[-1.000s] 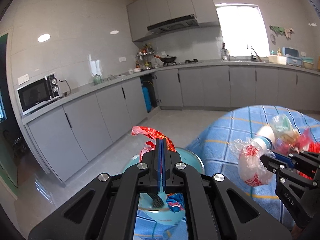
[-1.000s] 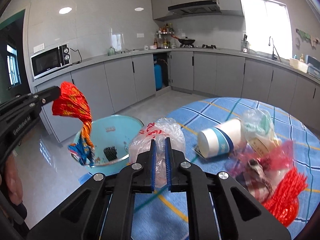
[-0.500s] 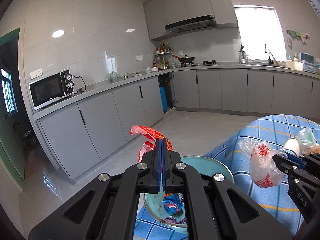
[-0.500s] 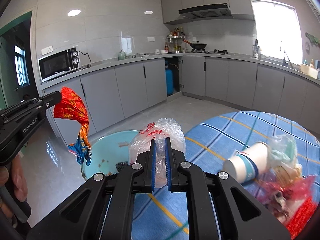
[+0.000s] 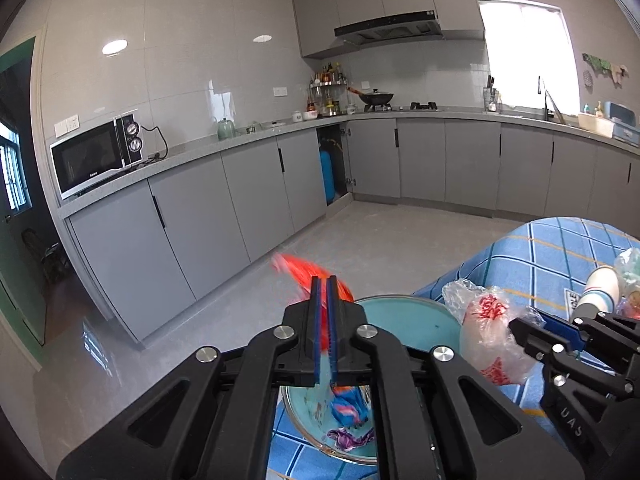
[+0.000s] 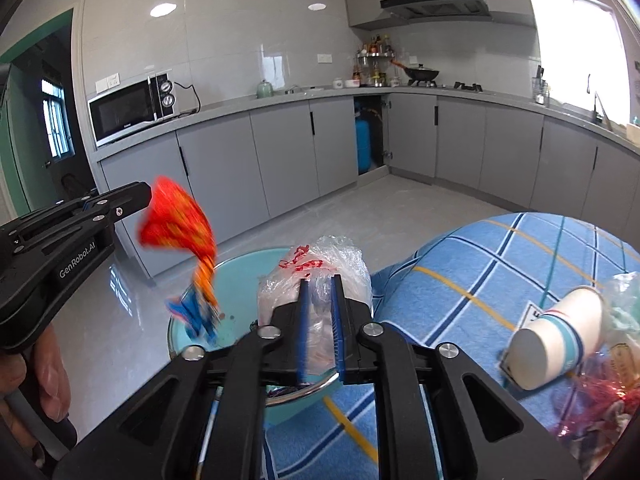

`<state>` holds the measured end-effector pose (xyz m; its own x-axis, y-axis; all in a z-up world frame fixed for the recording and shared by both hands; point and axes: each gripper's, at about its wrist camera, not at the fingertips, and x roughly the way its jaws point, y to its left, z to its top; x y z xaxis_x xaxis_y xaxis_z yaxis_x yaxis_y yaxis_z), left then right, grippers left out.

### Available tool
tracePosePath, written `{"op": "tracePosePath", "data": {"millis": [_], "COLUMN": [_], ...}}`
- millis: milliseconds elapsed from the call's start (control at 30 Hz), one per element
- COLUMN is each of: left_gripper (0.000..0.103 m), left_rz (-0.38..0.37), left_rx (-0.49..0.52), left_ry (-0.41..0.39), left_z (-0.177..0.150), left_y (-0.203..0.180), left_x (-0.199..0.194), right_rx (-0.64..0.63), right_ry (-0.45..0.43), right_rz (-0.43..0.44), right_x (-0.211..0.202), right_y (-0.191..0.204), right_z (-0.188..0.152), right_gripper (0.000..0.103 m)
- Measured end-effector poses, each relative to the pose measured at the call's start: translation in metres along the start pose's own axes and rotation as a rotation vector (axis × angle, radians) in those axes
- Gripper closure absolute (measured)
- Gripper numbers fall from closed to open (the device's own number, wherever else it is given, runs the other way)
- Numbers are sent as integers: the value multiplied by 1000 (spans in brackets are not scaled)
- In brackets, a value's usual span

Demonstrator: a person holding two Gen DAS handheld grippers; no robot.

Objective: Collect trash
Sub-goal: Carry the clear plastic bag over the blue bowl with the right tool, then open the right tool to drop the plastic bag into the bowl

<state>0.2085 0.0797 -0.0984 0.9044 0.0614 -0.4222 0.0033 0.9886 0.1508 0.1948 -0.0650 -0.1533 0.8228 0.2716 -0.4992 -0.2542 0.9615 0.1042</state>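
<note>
The round teal basin [image 6: 240, 268] at the table edge already holds some scraps: a blue and purple crumpled wrapper [image 5: 350, 408] lies on its bottom. Two more pieces are at the point of going in. The left gripper [image 5: 325, 280] has just been opening its jaws; they stand slightly apart, and the blurred red and orange foil wrapper [image 6: 180, 224] hangs off its tip directly above the basin, apparently slipping free, though I cannot tell whether the pads still pinch it. The right gripper [image 6: 320, 280] has likewise been opening; the crumpled clear plastic bag with red print [image 6: 320, 260] sits between its parted jaws over the basin's rim, at about 3 o'clock from the wrapper. Left to do, by my reckoning: the white paper cup with blue bands [image 6: 560, 340], lying on its side on the blue checked tablecloth [image 6: 500, 260] at 3 o'clock from the basin, and the heap of plastic and red netting [image 6: 600, 408] just beside it.
</note>
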Motion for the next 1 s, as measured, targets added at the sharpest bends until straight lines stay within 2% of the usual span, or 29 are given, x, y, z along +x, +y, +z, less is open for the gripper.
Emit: {"op": "tracePosePath", "data": {"millis": [33,100,133,167,367,467,633,733,800,867,1000], "left_gripper": [86,57,53,53,52,45,42,36,27,25,16], "left_rz": [4,22,28,27,27,37,48,50,51,51,-7], "left_rx": [2,11,15,14,22,25,46,58,65,80,78], "left_ry": [7,10,11,9,13,8,3,15,28,46,92], "left_z": [-1,-3,-3,-3,-2,-1,-3,-7,-8,-10,-17], "left_y": [0,-1,-1,-1,-3,-4,-9,-15,-18,-23,-39], "left_x": [1,2,2,2,-3,-11,-24,-31,-35,-38,-45], "right_rx": [5,14,16,18,20,25,20,15,9,10,32], "right_ry": [1,7,8,7,-4,-14,-35,-55,-68,-82,-101], "right_rz": [-6,-11,-15,-23,-49,-62,-90,-112,-129,-155,-234], "right_x": [2,3,3,2,-12,-23,-47,-67,-81,-98,-133], "right_y": [-1,-3,-3,-4,-9,-10,-13,-16,-19,-27,-49], "right_z": [-1,-1,-2,-2,-2,-3,-5,-8,-11,-14,-29], "right_gripper": [69,64,61,56,54,52,50,49,48,46,44]}}
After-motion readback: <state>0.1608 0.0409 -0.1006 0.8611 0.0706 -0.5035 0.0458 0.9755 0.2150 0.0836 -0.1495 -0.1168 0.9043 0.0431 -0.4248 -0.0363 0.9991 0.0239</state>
